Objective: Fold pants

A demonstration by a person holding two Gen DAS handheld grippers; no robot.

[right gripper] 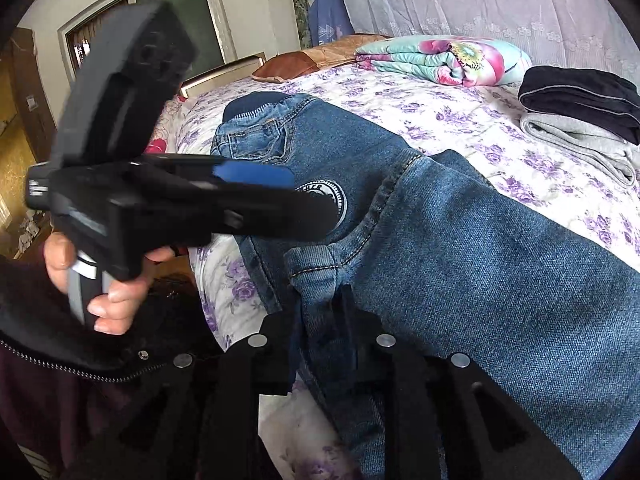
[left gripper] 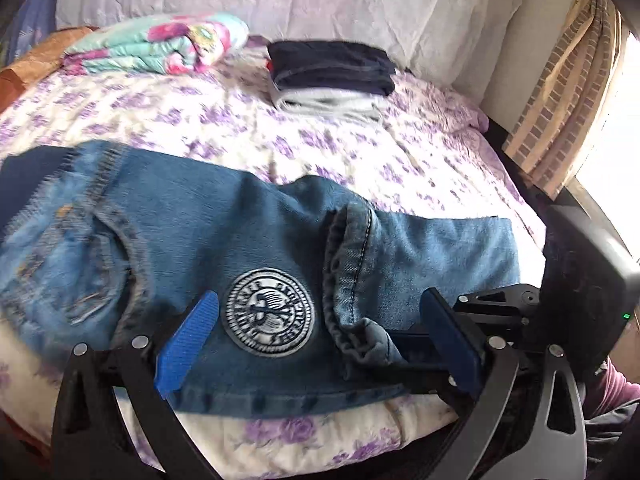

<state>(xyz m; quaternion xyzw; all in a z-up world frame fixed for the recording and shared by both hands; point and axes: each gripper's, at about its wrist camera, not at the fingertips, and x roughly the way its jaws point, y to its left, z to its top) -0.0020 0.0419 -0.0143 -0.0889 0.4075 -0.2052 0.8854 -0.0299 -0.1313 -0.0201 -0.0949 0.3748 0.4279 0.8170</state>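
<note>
Your left tongs (left gripper: 320, 344) stand spread, empty, above the jeans (left gripper: 208, 236) near their round patch (left gripper: 269, 312). Your right tongs (right gripper: 320, 312) pinch a denim fold. The jeans lie half-folded on the floral bed (left gripper: 248, 128).

I'm seeing a round white patch (left gripper: 269, 312) on the jeans (left gripper: 168, 240) with lettering ringed round its edge, but it's too blurred for me to read.
</note>
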